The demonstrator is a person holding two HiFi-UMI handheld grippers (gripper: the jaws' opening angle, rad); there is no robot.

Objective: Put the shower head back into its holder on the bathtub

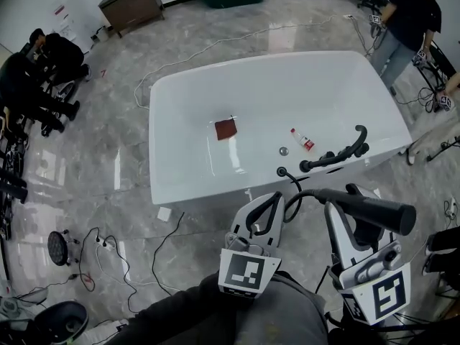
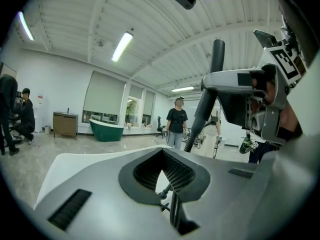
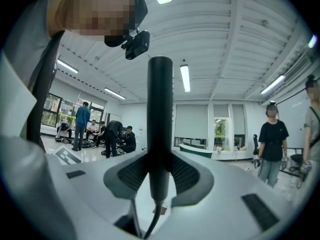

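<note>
A black shower head on a black hose is held over the floor just in front of the white bathtub. My right gripper is shut on its handle. In the right gripper view the handle stands straight up between the pads of the right gripper. The hose runs back to the near rim, beside the black tap fitting. My left gripper hangs shut and empty just left of the hose. The left gripper view shows the left gripper with its tips together and the shower head to its right.
Inside the tub lie a red-brown cloth, a small bottle and the drain. A person stands at the far right corner; others sit at the left. Cables trail on the floor at the near left.
</note>
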